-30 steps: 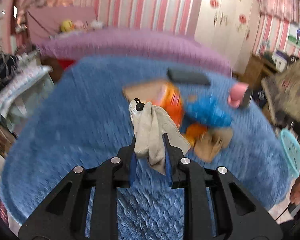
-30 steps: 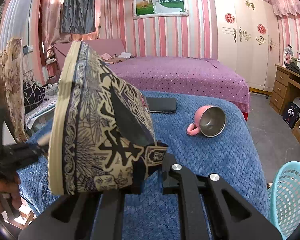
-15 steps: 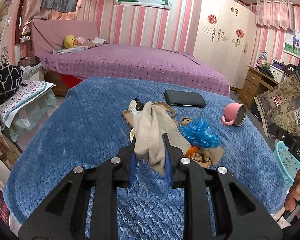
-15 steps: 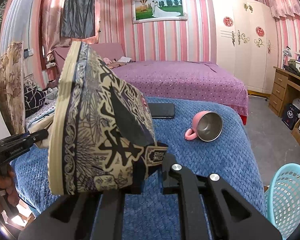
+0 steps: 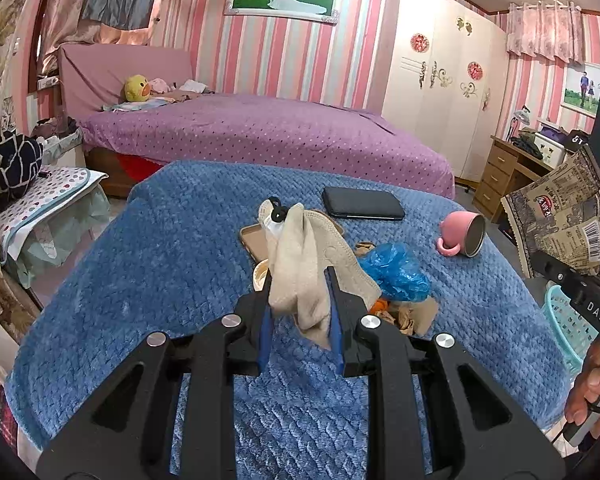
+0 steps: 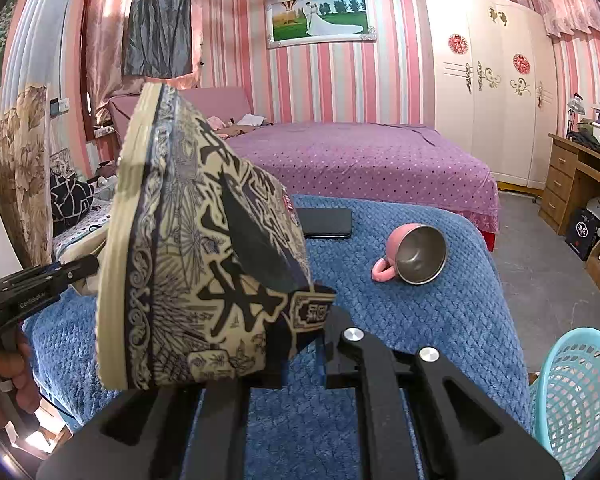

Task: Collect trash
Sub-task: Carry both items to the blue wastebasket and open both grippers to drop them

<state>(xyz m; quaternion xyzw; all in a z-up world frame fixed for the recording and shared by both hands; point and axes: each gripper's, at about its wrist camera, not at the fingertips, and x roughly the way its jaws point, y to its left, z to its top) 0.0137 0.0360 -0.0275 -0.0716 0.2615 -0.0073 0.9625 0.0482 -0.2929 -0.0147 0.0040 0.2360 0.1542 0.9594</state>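
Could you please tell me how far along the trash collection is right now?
Midway: nothing visibly binned. In hand: left tongs grip a beige rag; right tongs grip a printed bag. Left: blue plastic and brown scraps on the blanket; basket waits.

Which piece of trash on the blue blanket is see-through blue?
The crumpled blue plastic bag, lying just behind the left gripper. The scraps beside it are brown paper and something orange, not blue.
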